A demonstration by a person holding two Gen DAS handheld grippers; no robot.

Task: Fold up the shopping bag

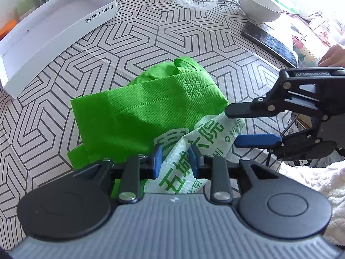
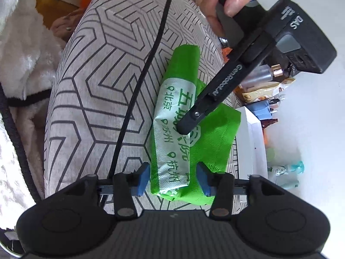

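at the bottom of the left wrist view, nearest the lens, the left gripper [image 1: 175,161] has its blue pads on either side of the white printed panel of the shopping bag [image 1: 138,116]. the pads press the bunched fabric from both sides, so it is clamped on the bag. the bag lies partly folded in the middle of the frame on the patterned tablecloth [image 1: 129,43], its green part spread toward the upper left and its handles bunched at the top.

from the right edge the right gripper [image 1: 230,126] reaches in with its fingers apart, one black and one blue, the printed edge of the bag between their tips.

in the right wrist view the right gripper [image 2: 173,178] stands wide apart at the bottom centre, the rolled end of the bag [image 2: 172,133] lying between the pads without being squeezed.

a white box [image 1: 54,30] sits at the upper left, a white bowl [image 1: 258,7] and a dark phone [image 1: 269,42] at the upper right.
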